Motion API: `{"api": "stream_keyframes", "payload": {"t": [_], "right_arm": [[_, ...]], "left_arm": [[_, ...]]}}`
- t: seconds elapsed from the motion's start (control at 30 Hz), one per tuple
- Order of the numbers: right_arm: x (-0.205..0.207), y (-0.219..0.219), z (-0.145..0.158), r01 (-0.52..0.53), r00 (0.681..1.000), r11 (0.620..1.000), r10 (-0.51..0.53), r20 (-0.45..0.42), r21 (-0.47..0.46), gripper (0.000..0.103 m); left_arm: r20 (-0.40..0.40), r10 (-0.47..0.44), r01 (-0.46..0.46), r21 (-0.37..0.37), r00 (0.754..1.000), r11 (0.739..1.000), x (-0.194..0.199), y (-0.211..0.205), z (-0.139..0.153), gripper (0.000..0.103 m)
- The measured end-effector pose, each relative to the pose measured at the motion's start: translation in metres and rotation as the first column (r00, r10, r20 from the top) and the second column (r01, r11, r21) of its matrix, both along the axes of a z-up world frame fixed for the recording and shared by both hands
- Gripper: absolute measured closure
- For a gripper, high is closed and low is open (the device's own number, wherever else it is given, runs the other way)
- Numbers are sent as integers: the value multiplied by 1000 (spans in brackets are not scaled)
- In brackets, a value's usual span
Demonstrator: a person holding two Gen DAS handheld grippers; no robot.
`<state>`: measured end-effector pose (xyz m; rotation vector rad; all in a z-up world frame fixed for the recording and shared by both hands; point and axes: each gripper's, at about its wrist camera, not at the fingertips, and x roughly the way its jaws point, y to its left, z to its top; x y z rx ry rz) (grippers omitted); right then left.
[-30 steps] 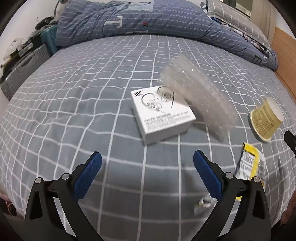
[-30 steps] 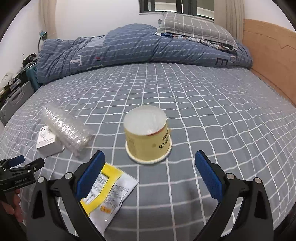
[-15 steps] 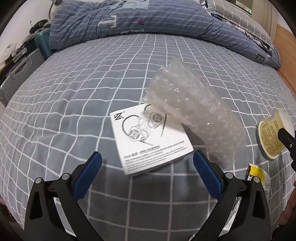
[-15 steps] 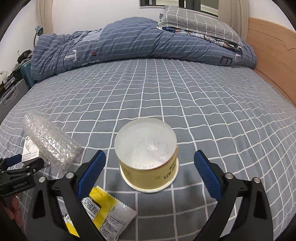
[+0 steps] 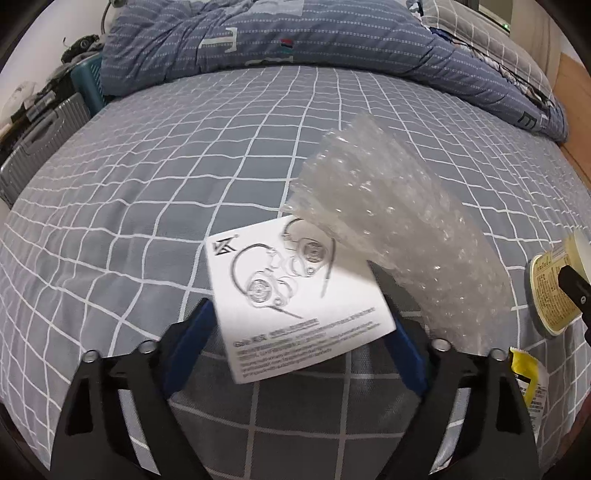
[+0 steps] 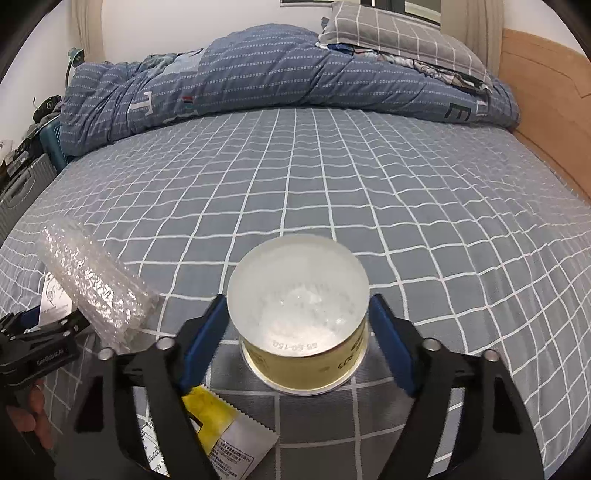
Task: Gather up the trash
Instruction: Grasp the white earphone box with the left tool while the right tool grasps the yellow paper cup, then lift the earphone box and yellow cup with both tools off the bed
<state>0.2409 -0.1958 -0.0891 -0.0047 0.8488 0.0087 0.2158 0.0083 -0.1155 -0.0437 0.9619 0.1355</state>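
Observation:
A white earphone box (image 5: 295, 295) lies on the checked bed sheet (image 5: 166, 184). My left gripper (image 5: 299, 325) has closed in on the box, one blue pad on each side of it. A roll of bubble wrap (image 5: 399, 236) leans over the box's right corner. An upturned yellow cup (image 6: 299, 314) stands between the blue pads of my right gripper (image 6: 295, 332), which press its sides. A yellow and white wrapper (image 6: 221, 435) lies under the right gripper's left finger. The cup (image 5: 554, 291) and wrapper (image 5: 528, 380) also show in the left wrist view.
A rumpled blue duvet (image 6: 277, 74) and a grey pillow (image 6: 399, 33) lie at the head of the bed. A wooden headboard (image 6: 546, 96) is at the right. A grey suitcase (image 5: 40, 136) and a teal bin (image 5: 88, 81) stand at the bed's left.
Both grippers moved forward and narrowed. The left one now clamps the earphone box, the right one the yellow cup.

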Motion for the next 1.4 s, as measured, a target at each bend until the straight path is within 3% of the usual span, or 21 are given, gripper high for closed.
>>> {"api": "stream_keyframes", "payload": {"t": [0.67, 1.4], "right_arm": [[-18, 4, 23, -10, 999, 1000, 10, 42, -5, 34], [-75, 6, 59, -14, 994, 1000, 13, 104, 7, 34]], "left_arm": [[32, 17, -17, -19, 999, 1000, -30, 15, 28, 26], [70, -24, 26, -29, 997, 999, -87, 7, 59, 26]]}}
